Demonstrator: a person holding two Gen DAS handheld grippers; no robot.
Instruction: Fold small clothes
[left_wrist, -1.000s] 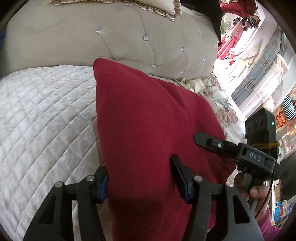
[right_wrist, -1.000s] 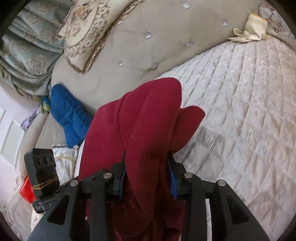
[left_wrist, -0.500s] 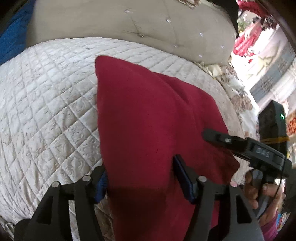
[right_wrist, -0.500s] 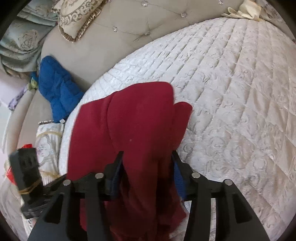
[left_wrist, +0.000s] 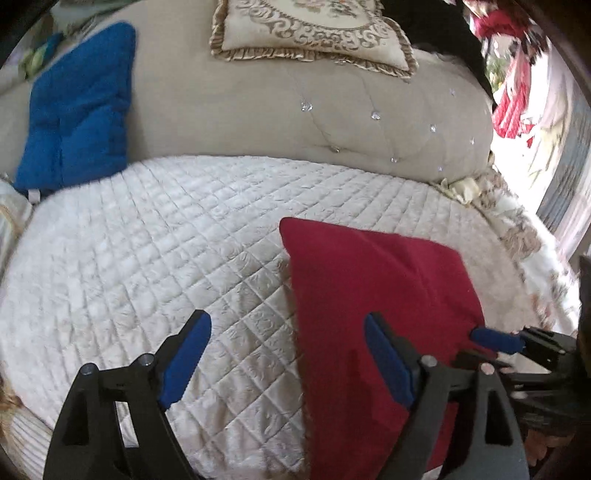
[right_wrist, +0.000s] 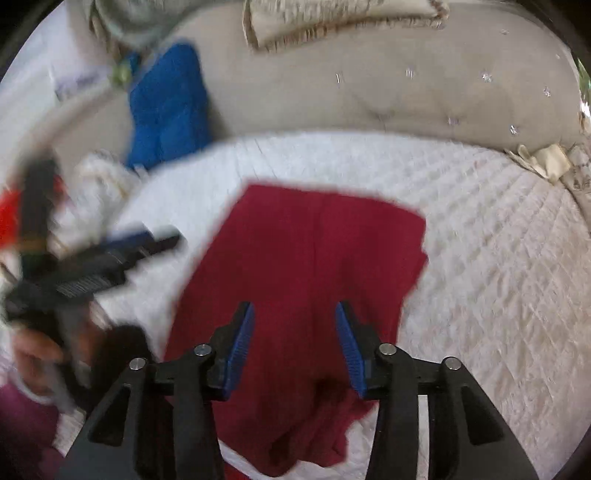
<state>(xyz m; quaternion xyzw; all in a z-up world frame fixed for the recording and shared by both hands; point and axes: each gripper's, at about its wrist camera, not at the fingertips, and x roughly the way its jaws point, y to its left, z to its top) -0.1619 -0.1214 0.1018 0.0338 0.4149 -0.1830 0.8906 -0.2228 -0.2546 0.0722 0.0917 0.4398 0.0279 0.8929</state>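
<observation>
Red garment (right_wrist: 314, 266) — folded, lying flat on the quilted white bedspread (left_wrist: 147, 236), near the front edge of the bed. Seen in the right wrist view as a rough rectangle with a centre crease running away from the camera; near end bunched and uneven. Seen in the left wrist view with one corner pointing toward the headboard (left_wrist: 258, 110).

Left tongs (left_wrist: 286, 356): spread wide, jaws just been opening. Left pad over bare quilt, right pad over the garment's left part; edge of the cloth between the jaws but no pad pressing on it. Not pinching.

Right tongs (right_wrist: 293, 343): narrow gap, jaws just been closing a little. Both blue pads (right_wrist: 242, 343) poised above the garment's near half, cloth visible between and below them; no fold gripped between the pads as far as the blurred frame shows.

Each gripper visible in the other's view — right one at the garment's right edge, left one blurred beside the garment's left edge with a hand (right_wrist: 40, 343) on its handle.

Beyond: blue cushion (left_wrist: 74, 122) propped against the beige tufted headboard, left of centre. Patterned pillow (left_wrist: 314, 29) resting on top of the headboard.
</observation>
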